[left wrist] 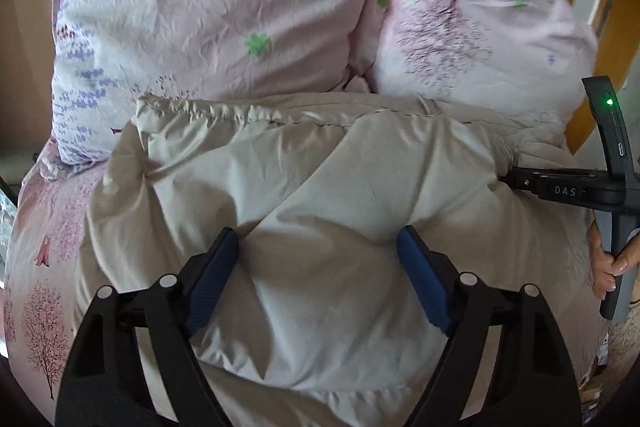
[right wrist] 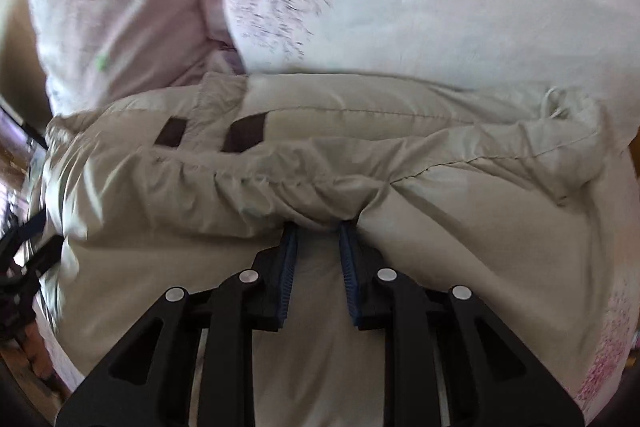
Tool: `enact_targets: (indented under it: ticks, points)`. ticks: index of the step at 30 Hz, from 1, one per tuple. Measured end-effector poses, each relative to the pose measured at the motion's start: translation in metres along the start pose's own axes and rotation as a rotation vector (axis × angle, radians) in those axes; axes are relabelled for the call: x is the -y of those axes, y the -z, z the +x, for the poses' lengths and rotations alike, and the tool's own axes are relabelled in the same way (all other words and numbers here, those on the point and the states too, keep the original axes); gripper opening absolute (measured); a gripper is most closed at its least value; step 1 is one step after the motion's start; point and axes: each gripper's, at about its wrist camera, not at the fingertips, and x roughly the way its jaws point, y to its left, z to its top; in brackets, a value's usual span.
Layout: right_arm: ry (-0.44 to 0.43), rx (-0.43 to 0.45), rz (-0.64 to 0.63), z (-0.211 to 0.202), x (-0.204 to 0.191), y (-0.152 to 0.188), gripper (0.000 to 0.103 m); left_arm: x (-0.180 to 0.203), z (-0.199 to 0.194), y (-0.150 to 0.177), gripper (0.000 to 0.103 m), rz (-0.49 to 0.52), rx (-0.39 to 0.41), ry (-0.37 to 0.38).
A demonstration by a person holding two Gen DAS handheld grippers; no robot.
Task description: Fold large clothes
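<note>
Two floral pillows [left wrist: 208, 11] back the beige padded garment [left wrist: 320, 187] lying on the bed's pink sheet [left wrist: 48, 267]. The left hand-held gripper [left wrist: 318, 247] stands spread over its middle. The right hand-held gripper [right wrist: 318, 227] pinches a gathered fold at its edge.

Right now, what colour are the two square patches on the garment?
Dark brown patches on the beige garment; clearest in right wrist view.

Puffy beige quilted jacket [left wrist: 304, 187], crumpled, gathered seam across its far edge, flat on pink floral bedding.
</note>
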Motion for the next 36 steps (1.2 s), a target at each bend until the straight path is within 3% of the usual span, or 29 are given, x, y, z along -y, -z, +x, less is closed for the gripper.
enact_targets:
  ticks: [6,11,15,17,18,21,23,27,31,34,36]
  points:
    - [-0.05,-0.091,0.103,0.029,0.02,-0.019,0.022,-0.008,0.023,-0.022,0.08,-0.08,-0.052,-0.015]
    - [-0.078,-0.076,0.087,0.019,0.027,-0.011,0.022,-0.006,0.017,-0.019,0.078,-0.095,-0.069,0.002]
    - [-0.147,0.087,0.098,-0.028,0.05,0.011,0.023,-0.018,-0.011,-0.009,0.078,-0.117,-0.013,0.046]
    - [-0.141,0.168,0.108,-0.051,0.063,0.025,0.024,-0.025,-0.025,-0.003,0.078,-0.119,0.02,0.045]
    - [-0.128,0.23,0.117,-0.066,0.075,0.035,0.024,-0.03,-0.035,0.0,0.078,-0.113,0.045,0.025]
    - [-0.059,0.303,0.146,-0.086,0.098,0.054,0.024,-0.039,-0.05,0.004,0.08,-0.091,0.093,-0.04]
    - [-0.027,0.279,0.177,-0.079,0.111,0.063,0.024,-0.046,-0.047,0.004,0.08,-0.094,0.076,-0.074]
    - [0.006,0.13,0.309,-0.04,0.146,0.076,0.021,-0.059,-0.024,0.006,0.077,-0.127,0.009,-0.115]
    - [-0.024,0.152,0.362,-0.023,0.159,0.08,0.02,-0.066,-0.006,0.01,0.075,-0.151,-0.026,-0.125]
    - [-0.074,0.209,0.399,-0.04,0.164,0.094,0.027,-0.073,-0.019,0.017,0.075,-0.198,0.014,-0.066]
    - [-0.147,0.276,0.459,-0.063,0.176,0.117,0.056,-0.081,-0.035,0.029,0.075,-0.249,0.059,0.012]
